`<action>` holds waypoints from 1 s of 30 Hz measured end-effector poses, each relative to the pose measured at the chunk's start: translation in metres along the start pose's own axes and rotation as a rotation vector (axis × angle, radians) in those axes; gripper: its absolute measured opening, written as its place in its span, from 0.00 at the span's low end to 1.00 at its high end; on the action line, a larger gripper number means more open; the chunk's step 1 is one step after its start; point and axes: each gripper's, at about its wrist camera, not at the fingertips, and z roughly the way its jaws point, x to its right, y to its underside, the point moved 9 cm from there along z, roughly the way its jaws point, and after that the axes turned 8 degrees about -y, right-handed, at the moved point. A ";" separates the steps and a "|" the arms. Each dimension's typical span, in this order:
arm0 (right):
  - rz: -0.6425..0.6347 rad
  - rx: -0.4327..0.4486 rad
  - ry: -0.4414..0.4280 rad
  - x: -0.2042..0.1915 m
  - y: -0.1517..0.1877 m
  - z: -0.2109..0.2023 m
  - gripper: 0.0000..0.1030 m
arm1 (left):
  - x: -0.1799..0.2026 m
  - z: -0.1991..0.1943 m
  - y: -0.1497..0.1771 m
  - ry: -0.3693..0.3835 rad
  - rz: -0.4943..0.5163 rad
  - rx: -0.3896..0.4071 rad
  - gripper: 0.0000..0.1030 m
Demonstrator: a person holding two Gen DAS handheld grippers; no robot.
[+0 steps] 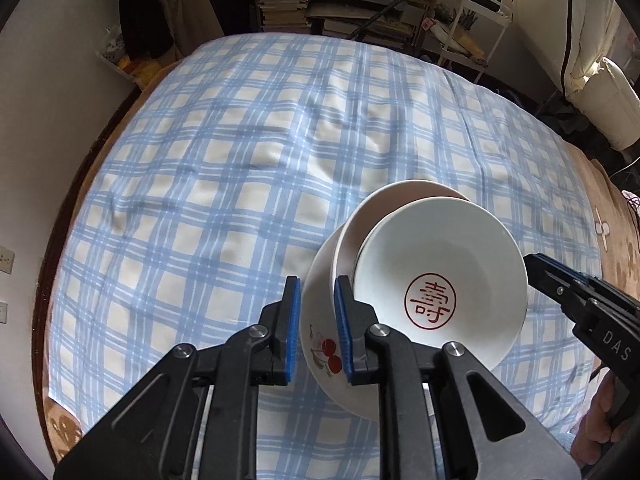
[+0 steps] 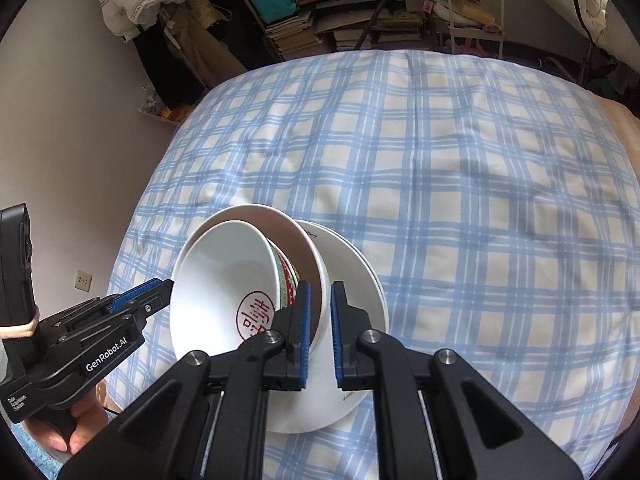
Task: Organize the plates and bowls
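Observation:
A small white bowl with a red seal mark (image 1: 440, 276) (image 2: 224, 284) is nested inside a larger white bowl with a cherry print (image 1: 320, 332) (image 2: 304, 248). The pair is tilted above the bed. My left gripper (image 1: 316, 320) is shut on the larger bowl's rim on its left side. My right gripper (image 2: 320, 332) is shut on the same bowl's opposite rim. A white plate (image 2: 360, 280) lies under the bowls on the bed in the right wrist view. Each gripper also shows in the other's view: the right one (image 1: 532, 264), the left one (image 2: 164, 284).
A blue and white checked blanket (image 1: 240, 160) (image 2: 460, 184) covers the bed. Shelves of books and bags (image 1: 340, 4) (image 2: 340, 12) stand beyond the far edge. A grey wall (image 1: 48, 120) runs along the left. A white rack (image 1: 476, 32) stands at the back right.

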 end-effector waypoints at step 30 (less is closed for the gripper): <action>-0.235 0.488 0.056 -0.027 0.021 -0.158 1.00 | -0.058 -0.171 0.034 -0.249 -0.050 0.573 0.96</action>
